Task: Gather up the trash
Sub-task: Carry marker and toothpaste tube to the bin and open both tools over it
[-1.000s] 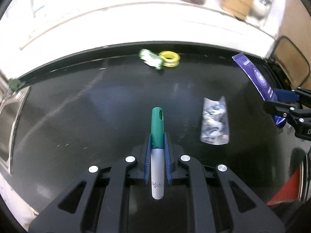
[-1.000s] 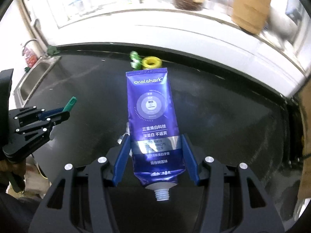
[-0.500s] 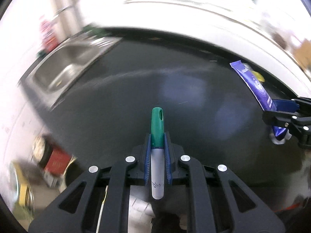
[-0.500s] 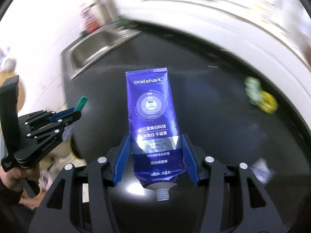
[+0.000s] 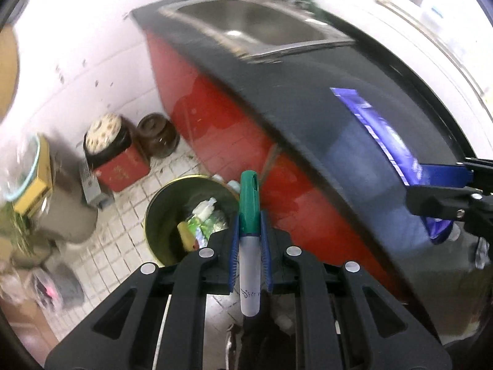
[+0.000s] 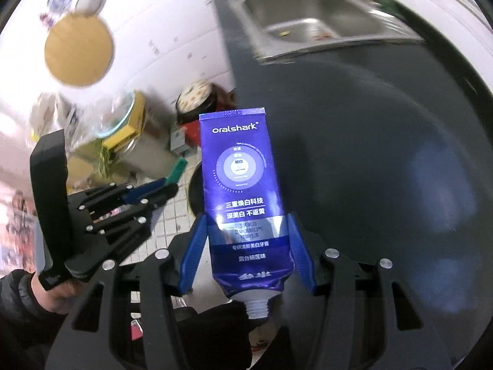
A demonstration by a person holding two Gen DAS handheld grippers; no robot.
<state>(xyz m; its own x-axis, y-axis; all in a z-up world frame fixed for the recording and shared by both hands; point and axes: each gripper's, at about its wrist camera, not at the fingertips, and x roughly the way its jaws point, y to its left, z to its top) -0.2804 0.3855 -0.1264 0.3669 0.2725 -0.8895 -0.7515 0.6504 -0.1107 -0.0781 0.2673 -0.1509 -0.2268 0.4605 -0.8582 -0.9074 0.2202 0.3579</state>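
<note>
My left gripper (image 5: 249,228) is shut on a white marker with a green cap (image 5: 250,215) and holds it in the air above a round green bin (image 5: 160,215) on the tiled floor; the bin holds several wrappers. My right gripper (image 6: 246,231) is shut on a purple toothpaste tube (image 6: 240,185), held over the front edge of the dark counter (image 6: 385,169). The tube (image 5: 379,135) and the right gripper (image 5: 443,191) also show at the right of the left wrist view. The left gripper (image 6: 160,191) shows at the left of the right wrist view.
A steel sink (image 5: 262,27) is set in the counter's far end, above a red cabinet front (image 5: 222,123). On the floor by the white wall stand a red box with a jar (image 5: 114,154), a brown jar (image 5: 157,135) and a yellow box (image 5: 34,182).
Both grippers have swung left off the counter top toward the floor, each keeping its object. The bin and floor have come into view; the counter litter has left view.
</note>
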